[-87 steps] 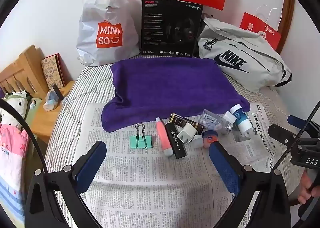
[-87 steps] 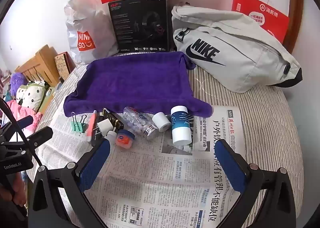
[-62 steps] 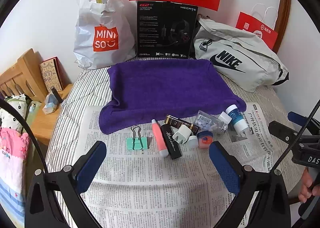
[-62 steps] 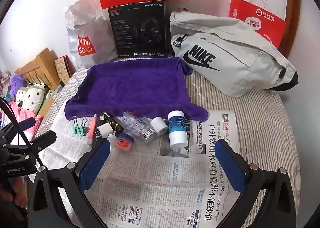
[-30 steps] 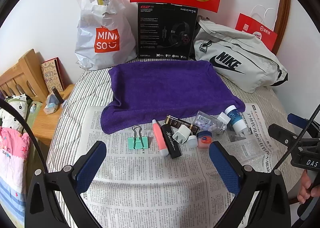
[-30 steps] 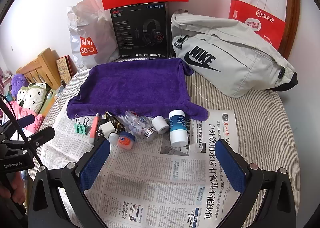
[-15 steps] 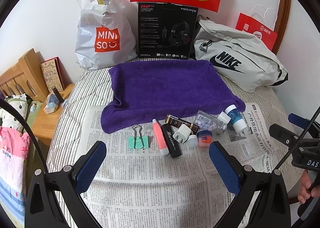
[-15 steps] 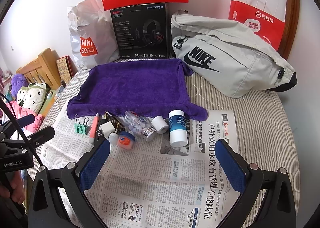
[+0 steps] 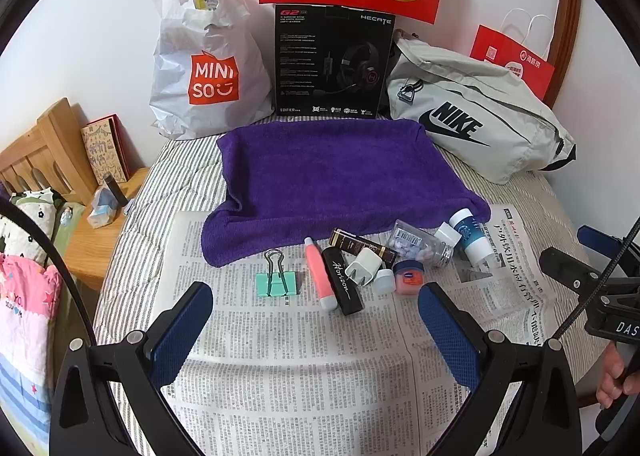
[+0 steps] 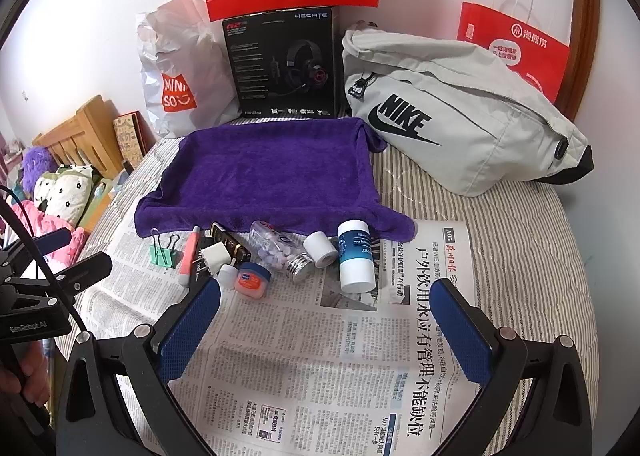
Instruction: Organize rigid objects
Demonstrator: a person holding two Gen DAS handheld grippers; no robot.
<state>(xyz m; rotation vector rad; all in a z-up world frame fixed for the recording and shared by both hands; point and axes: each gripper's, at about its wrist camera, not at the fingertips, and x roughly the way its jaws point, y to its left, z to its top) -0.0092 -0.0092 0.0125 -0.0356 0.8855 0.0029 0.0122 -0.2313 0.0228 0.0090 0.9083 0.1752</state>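
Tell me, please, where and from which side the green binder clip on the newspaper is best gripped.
Probably the mint body of the green binder clip, from above with the left gripper, fingers across its two side edges. It lies flat and apart from the other items, and its wire handles are thin and point toward the purple towel.

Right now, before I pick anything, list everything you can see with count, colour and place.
binder clip: 1, mint, left end of row on newspaper
tube: 1, pink, beside black Horizon stick
charger plug: 1, white, mid row
small jar: 1, pink, blue lid
pill bottle: 1, clear, lying
blue-label bottle: 1, white, right end
towel: 1, purple, behind row
Nike bag: 1, grey, back right
left gripper: open, empty
right gripper: open, empty
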